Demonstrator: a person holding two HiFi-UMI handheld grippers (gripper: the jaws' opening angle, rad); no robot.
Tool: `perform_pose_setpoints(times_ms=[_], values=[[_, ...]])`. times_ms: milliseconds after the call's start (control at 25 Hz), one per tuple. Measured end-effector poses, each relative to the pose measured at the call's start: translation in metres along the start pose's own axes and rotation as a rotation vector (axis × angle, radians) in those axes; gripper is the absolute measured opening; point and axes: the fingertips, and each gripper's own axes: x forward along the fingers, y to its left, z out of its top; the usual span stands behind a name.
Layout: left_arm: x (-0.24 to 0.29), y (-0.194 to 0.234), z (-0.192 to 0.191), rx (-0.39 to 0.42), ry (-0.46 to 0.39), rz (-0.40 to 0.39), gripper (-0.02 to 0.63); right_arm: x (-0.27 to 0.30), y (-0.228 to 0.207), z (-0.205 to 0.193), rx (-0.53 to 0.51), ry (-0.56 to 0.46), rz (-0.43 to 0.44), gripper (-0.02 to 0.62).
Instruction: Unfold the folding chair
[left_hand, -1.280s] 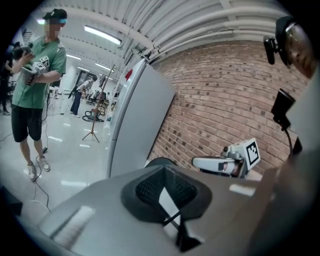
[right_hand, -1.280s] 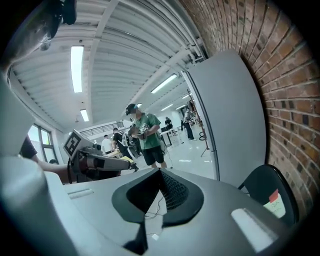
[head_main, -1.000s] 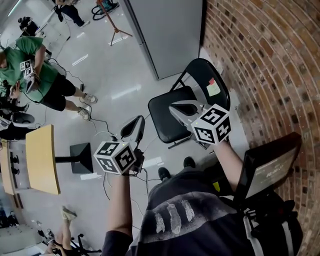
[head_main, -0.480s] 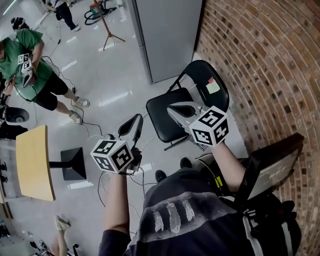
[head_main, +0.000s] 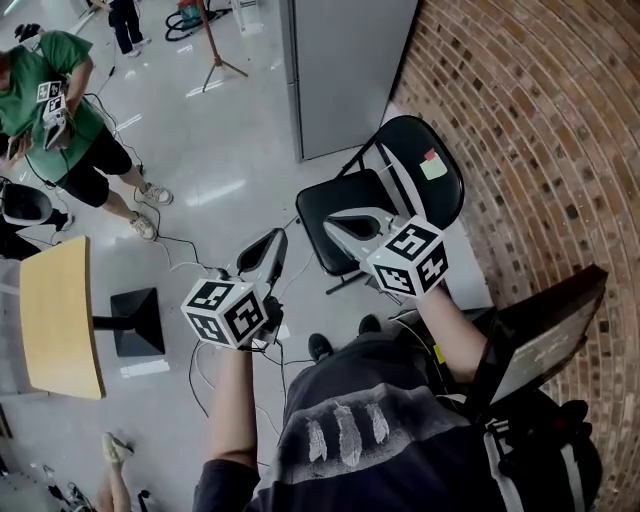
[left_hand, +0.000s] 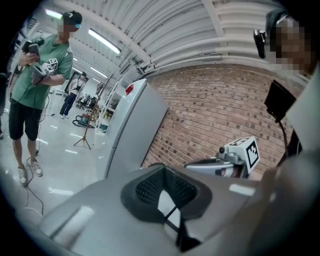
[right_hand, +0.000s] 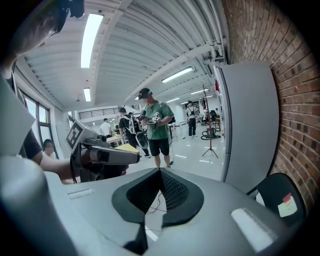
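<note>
The black folding chair (head_main: 322, 212) stands unfolded on the floor beside the brick wall, its backrest (head_main: 425, 165) bearing a small sticky note. My right gripper (head_main: 335, 225) hovers over the seat's near side, shut and empty. My left gripper (head_main: 273, 241) hangs over the floor to the left of the seat, also shut with nothing in it. In the left gripper view the jaws (left_hand: 170, 210) meet on their seam and the right gripper (left_hand: 220, 162) shows beyond. In the right gripper view the closed jaws (right_hand: 159, 192) point past the chair's backrest (right_hand: 280, 200).
A tall grey cabinet (head_main: 350, 60) stands behind the chair against the brick wall (head_main: 530, 120). A person in green (head_main: 60, 110) stands far left. A yellow table (head_main: 60, 315), a black base plate (head_main: 135, 320) and floor cables (head_main: 200, 265) lie left. A dark screen (head_main: 545, 330) is at right.
Both grippers have drawn back from the chair toward the person; the right one slid down and left across the seat. The chair stays unfolded and the jaws stay shut.
</note>
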Motion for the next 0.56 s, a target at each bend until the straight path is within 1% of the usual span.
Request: perform_pose_setpoints(times_ms=[120, 240, 360, 480, 560], values=[[-0.007, 0.001, 0.010, 0.009, -0.026, 0.000, 0.000, 0.006, 0.008, 0.004, -0.011, -0.001, 0.018, 0.002], [-0.018, -0.005, 0.032, 0.026, -0.092, -0.005, 0.000, 0.009, 0.014, 0.014, -0.016, -0.022, 0.039, 0.002], [-0.032, -0.016, 0.069, 0.081, -0.194, 0.003, 0.000, 0.008, 0.018, 0.031, -0.002, -0.065, 0.065, 0.002], [-0.045, -0.029, 0.109, 0.157, -0.318, 0.049, 0.000, 0.002, 0.022, 0.044, 0.001, -0.098, 0.094, 0.002], [-0.051, -0.037, 0.134, 0.192, -0.408, 0.084, 0.000, -0.003, 0.024, 0.049, -0.001, -0.109, 0.114, 0.002]])
